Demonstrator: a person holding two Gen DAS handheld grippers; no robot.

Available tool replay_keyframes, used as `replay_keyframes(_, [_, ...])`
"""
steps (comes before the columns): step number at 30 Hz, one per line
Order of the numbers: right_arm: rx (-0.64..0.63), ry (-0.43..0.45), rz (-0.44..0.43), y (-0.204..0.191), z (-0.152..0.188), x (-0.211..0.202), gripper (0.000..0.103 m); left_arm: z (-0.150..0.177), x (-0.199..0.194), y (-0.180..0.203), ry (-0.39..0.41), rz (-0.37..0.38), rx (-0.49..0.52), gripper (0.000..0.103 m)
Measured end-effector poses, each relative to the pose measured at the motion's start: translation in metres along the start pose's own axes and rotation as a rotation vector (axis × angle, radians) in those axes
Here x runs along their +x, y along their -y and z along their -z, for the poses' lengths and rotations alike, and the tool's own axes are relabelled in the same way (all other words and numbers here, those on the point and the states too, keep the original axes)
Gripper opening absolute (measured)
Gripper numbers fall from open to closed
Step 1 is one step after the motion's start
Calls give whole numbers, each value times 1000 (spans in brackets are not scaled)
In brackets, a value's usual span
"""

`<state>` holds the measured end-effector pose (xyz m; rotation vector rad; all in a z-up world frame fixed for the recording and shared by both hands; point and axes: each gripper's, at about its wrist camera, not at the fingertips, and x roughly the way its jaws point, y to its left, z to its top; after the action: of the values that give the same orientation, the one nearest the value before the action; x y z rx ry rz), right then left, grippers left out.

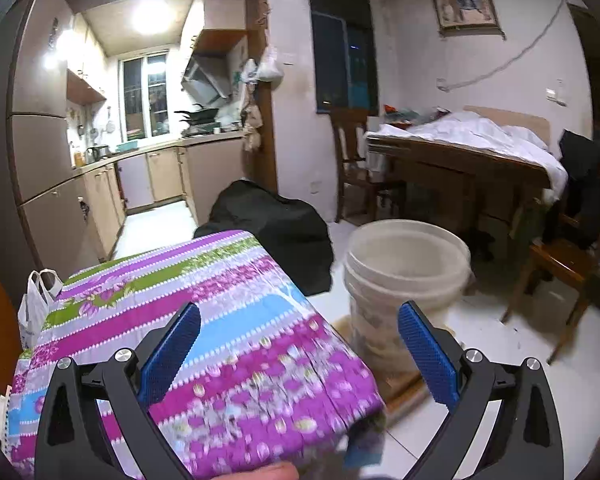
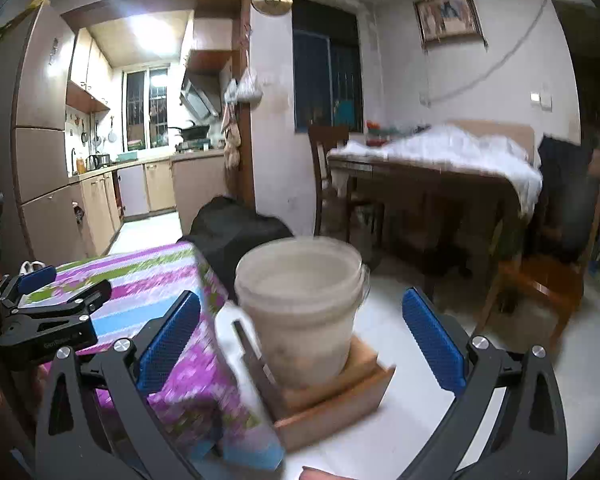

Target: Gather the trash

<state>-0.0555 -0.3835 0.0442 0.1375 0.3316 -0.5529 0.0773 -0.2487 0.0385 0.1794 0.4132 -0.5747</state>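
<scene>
Room: kitchen alcove at far left; wooden table (image 1: 460, 160) under a white sheet at far right, with wooden chairs beside it.
Cloth-covered surface: floral purple, blue and green cloth (image 1: 204, 320) fills the near left of both views; its corner drops off toward the floor.
Black bag: a dark bulky bag (image 1: 276, 224) sits on the floor just beyond the cloth's far corner.
Bucket: a white plastic bucket (image 1: 404, 272), open at the top, stands on the floor right of the cloth, resting on a shallow wooden tray (image 2: 340, 392); contents cannot be made out.
White carrier bag: a plastic bag (image 1: 36, 308) stands at the cloth's far-left edge.
Left gripper: left gripper (image 1: 300, 356) is held level above the cloth's near corner, blue pads spread wide, nothing between them.
Right gripper: right gripper (image 2: 300, 344) is aimed at the bucket, fingers spread wide and empty, bucket framed between them but beyond the tips.
Trash: no loose trash item can be identified; both views are blurred.
</scene>
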Motion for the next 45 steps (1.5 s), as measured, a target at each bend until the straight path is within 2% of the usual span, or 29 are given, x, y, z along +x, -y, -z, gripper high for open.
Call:
replay_keyframes(3, [12, -12, 14, -2, 12, -14, 98, 10, -18, 2, -31, 34, -11, 98])
replay_keyframes(10, [-6, 16, 51, -8, 20, -46, 98, 16, -55, 8, 11, 33, -13, 98])
replay_keyframes(17, [39, 7, 30, -2, 27, -59, 98, 17, -79, 25, 29, 36, -3, 98])
replay_keyframes(21, [65, 8, 34, 5, 30, -62, 98, 21, -79, 33, 25, 28, 11, 98])
replay_keyframes(27, [68, 160, 44, 4, 42, -77, 98, 28, -87, 42, 125, 22, 15, 98])
replay_keyframes(35, [84, 185, 35, 10, 58, -78, 98, 43, -84, 56, 165, 92, 42, 98])
replay_keyframes(40, [69, 193, 30, 10, 59, -83, 98, 47, -78, 53, 167, 127, 19, 98])
replay_keyframes(45, [65, 200, 23, 9, 58, -86, 98, 47, -81, 54, 192, 134, 32, 98])
